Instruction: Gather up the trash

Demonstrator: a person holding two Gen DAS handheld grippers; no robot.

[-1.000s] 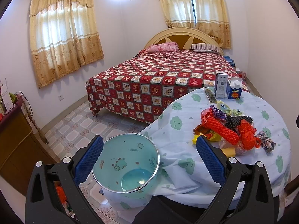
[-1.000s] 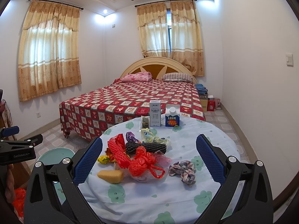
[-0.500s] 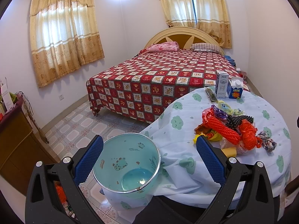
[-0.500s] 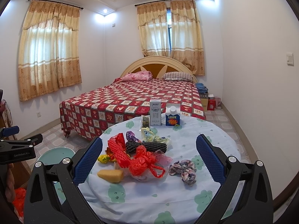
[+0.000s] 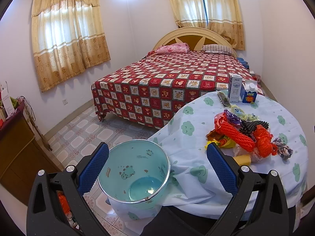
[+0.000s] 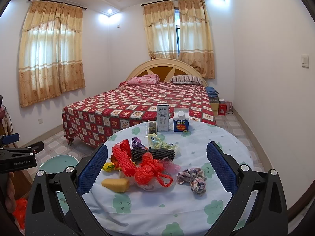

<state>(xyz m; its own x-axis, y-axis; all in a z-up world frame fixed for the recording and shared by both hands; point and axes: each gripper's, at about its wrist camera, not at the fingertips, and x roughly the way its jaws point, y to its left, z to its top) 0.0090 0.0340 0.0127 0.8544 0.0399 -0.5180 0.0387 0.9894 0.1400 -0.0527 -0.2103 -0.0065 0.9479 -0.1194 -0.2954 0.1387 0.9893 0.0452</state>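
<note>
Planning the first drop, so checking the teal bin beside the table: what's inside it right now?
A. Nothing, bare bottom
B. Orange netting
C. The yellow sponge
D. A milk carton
A: the left wrist view looks straight into the teal bin and shows only its bare blue bottom.

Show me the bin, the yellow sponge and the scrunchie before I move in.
bin (image 5: 120, 157), left wrist view, inner wall beside the bear print.
yellow sponge (image 6: 115, 184), right wrist view, middle of its top face.
scrunchie (image 6: 194, 180), right wrist view, centre of the fabric.
</note>
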